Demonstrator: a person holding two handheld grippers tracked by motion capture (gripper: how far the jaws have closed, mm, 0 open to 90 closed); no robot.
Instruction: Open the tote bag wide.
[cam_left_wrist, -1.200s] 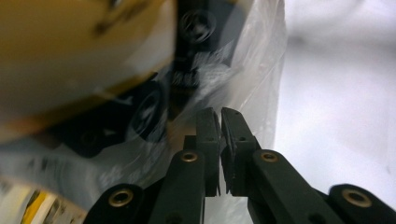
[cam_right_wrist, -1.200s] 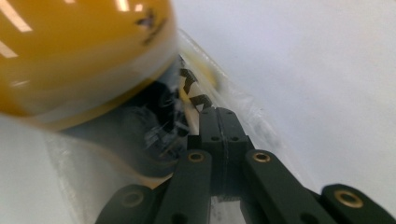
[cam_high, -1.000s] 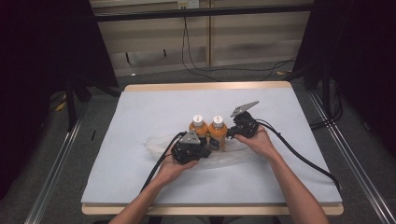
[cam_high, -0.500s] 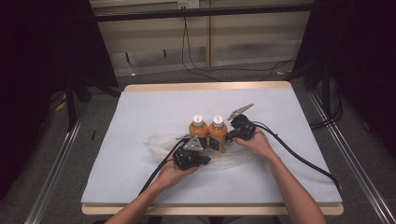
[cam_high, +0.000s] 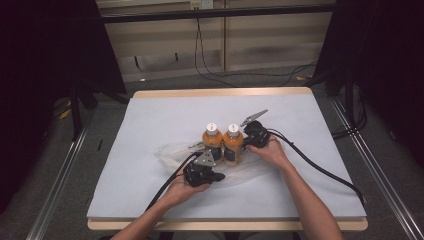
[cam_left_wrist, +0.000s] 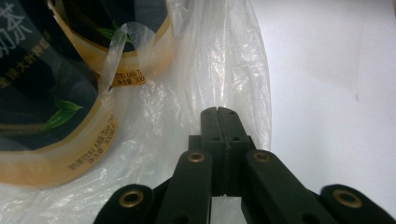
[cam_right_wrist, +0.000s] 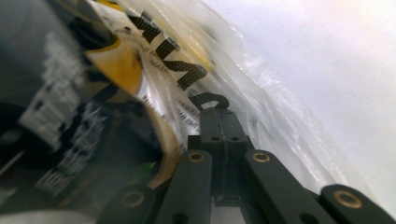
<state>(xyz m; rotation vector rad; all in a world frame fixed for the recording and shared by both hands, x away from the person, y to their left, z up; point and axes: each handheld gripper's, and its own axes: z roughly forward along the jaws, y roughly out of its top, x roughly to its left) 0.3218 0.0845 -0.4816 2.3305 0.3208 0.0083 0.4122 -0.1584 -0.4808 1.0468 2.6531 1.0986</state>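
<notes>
Two orange tea bottles (cam_high: 211, 142) (cam_high: 233, 143) with white caps stand upright side by side inside a clear plastic bag (cam_high: 170, 152) on the white table cover. My left gripper (cam_high: 219, 176) lies at the near side of the bottles, shut on the bag's film (cam_left_wrist: 224, 60), with the dark bottle labels (cam_left_wrist: 46, 107) to its left. My right gripper (cam_high: 245, 142) is just right of the bottles, its jaws shut on the bag's film (cam_right_wrist: 261, 93) right against a bottle (cam_right_wrist: 70, 116).
The white cover (cam_high: 150, 115) spans the wooden table, with bare room to the left, the right and behind the bottles. Black cables (cam_high: 320, 167) trail from both grippers to the near edge. Dark stands and floor cables surround the table.
My left gripper has slid a little toward the near edge of the table with the bag film. The right gripper and the bottles have stayed about where they were.
</notes>
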